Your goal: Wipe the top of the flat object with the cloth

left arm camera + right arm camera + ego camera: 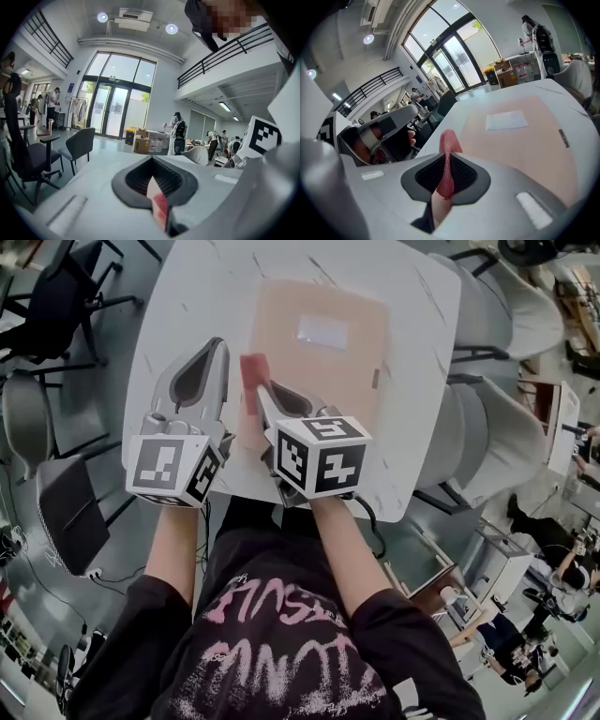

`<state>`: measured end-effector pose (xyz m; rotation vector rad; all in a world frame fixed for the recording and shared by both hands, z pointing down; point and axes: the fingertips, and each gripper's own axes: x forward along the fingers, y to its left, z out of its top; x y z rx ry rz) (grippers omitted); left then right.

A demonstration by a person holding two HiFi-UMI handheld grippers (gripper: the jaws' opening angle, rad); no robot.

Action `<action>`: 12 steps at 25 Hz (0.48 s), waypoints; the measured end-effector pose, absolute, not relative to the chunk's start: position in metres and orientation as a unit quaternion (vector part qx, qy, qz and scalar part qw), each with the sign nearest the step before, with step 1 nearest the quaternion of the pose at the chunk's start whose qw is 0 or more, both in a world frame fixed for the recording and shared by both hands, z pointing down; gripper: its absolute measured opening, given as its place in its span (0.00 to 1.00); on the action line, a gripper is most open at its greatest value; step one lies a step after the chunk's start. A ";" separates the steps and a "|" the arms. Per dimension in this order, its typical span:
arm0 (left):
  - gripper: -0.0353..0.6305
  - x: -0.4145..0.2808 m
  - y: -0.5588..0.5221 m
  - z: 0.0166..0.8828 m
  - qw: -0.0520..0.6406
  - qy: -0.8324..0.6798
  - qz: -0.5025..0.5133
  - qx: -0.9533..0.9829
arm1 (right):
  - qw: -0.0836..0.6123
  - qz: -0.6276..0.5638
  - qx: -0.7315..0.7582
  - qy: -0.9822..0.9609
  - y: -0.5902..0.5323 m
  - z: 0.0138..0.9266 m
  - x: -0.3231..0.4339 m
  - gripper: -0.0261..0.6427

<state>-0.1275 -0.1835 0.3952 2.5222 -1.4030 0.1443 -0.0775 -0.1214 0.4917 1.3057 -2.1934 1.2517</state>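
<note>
A flat pale-pink folder [323,371] with a white label [322,331] lies on the white table [187,296]. My right gripper [262,390] is shut on a red mesh cloth [253,370] at the folder's near left edge. In the right gripper view the cloth [447,154] sticks up from between the jaws of that gripper [445,174], with the folder [529,145] stretching ahead. My left gripper [222,342] rests over the bare table just left of the cloth, jaws together with nothing in them. Pale pink and red show through the thin slit of the left gripper [157,190].
Grey chairs [492,320] stand at the table's right side and a black chair [56,296] at the far left. The table's near edge [234,493] is just in front of the person. More chairs [77,145] and people are in the hall beyond.
</note>
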 end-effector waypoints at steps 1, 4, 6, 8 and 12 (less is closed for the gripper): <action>0.05 -0.128 -0.183 0.396 0.126 -0.482 0.050 0.866 | 0.150 0.436 0.453 -0.763 -0.120 0.492 -0.078 0.11; 0.05 -0.127 -0.182 0.395 0.125 -0.481 0.050 0.866 | 0.155 0.439 0.452 -0.761 -0.116 0.496 -0.078 0.11; 0.05 -0.126 -0.183 0.394 0.125 -0.481 0.050 0.867 | 0.158 0.442 0.453 -0.758 -0.113 0.499 -0.075 0.11; 0.05 -0.123 -0.184 0.394 0.124 -0.479 0.049 0.868 | 0.160 0.444 0.458 -0.753 -0.111 0.502 -0.068 0.11; 0.05 -0.112 -0.182 0.395 0.125 -0.469 0.049 0.873 | 0.162 0.446 0.477 -0.740 -0.106 0.507 -0.047 0.11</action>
